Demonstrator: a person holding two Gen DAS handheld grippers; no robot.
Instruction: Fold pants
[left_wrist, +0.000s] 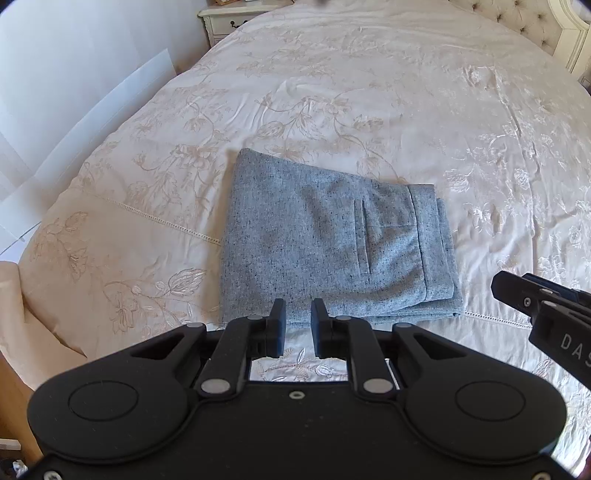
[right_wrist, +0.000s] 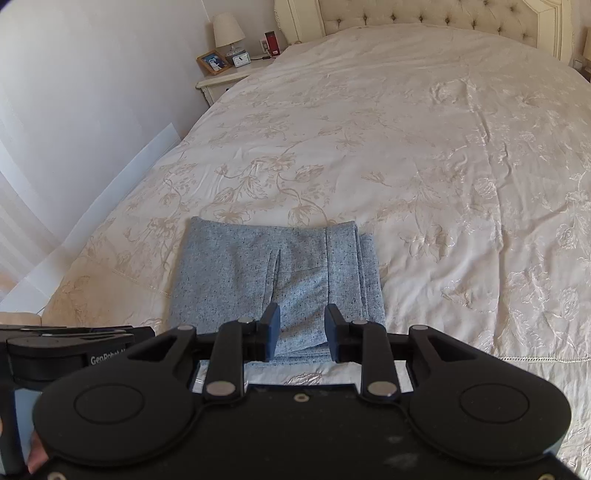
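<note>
One pair only to deal with: pants (left_wrist: 332, 251), grey-blue flecked cloth, already folded into a compact stack of several layers near the foot of the bed (left_wrist: 369, 92), waistband and welt pocket on top toward the stack's 3 o'clock side. Looks like a thick, wool-like weave: probably soft and limp yet with some body, moderate in weight, not slippery, nothing fragile about it. Best taken, by this judgement, at the near corners of the stack, pinching all layers at once so that the lower ones do not slide out; at the 3 o'clock edge the layers are staggered and would need a deeper bite. Left gripper (left_wrist: 298, 325) hovering just off the near edge at 6 o'clock of the stack, fingers parted by a narrow gap, grasping nothing. Right gripper (right_wrist: 301, 332) likewise over the near edge, fingers parted wider, empty. Around: embroidered cream bedspread (right_wrist: 443, 166), satiny and lightly wrinkled, likely to get pinched along with the cloth if taken too low. Farther off at 11 o'clock, a nightstand (right_wrist: 225, 79) with a lamp (right_wrist: 228, 29) and a photo frame (right_wrist: 213, 62); tufted headboard (right_wrist: 443, 14) at 12 o'clock. Nothing between fingers and stack.
</note>
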